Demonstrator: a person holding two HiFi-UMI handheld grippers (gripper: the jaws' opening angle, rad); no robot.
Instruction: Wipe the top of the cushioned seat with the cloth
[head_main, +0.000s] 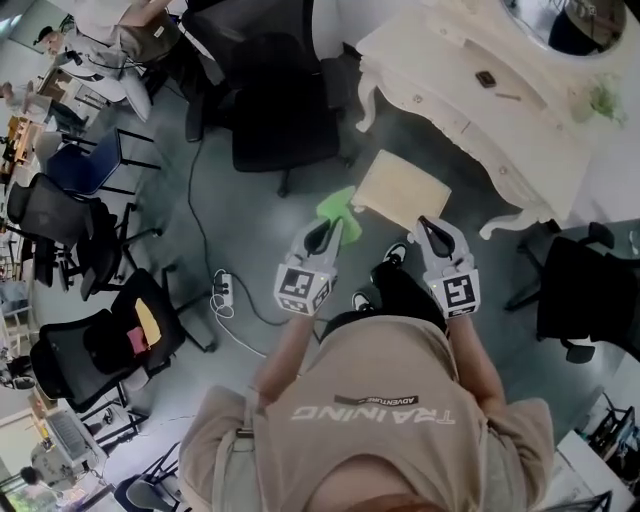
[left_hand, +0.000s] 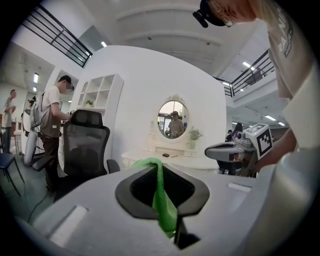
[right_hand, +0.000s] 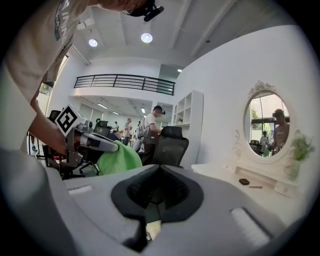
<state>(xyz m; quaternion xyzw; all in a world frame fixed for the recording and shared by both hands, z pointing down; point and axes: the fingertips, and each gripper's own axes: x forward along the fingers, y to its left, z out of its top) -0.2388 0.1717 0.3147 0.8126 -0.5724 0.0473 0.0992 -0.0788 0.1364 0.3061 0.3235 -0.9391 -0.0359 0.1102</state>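
The cushioned seat (head_main: 402, 190), a pale beige square pad, stood on the grey floor (head_main: 260, 240) just in front of the white tabletop (head_main: 450, 70), seen from above in the head view. The cloth (head_main: 338, 208), bright green, hung at the seat's left edge, pinched in the left claw (head_main: 325, 232). In the left gripper view, the left claw (left_hand: 160, 172) was closed on a fold of the cloth (left_hand: 162, 205), which ran down between its black pads. The right claw (head_main: 430, 228) hovered near the seat's near right corner; in the right gripper view, the right claw (right_hand: 159, 172) had its jaws together with nothing between them. A black office chair (head_main: 280, 100) stood beyond the seat, and an oval mirror (right_hand: 264, 122) rose above the tabletop.
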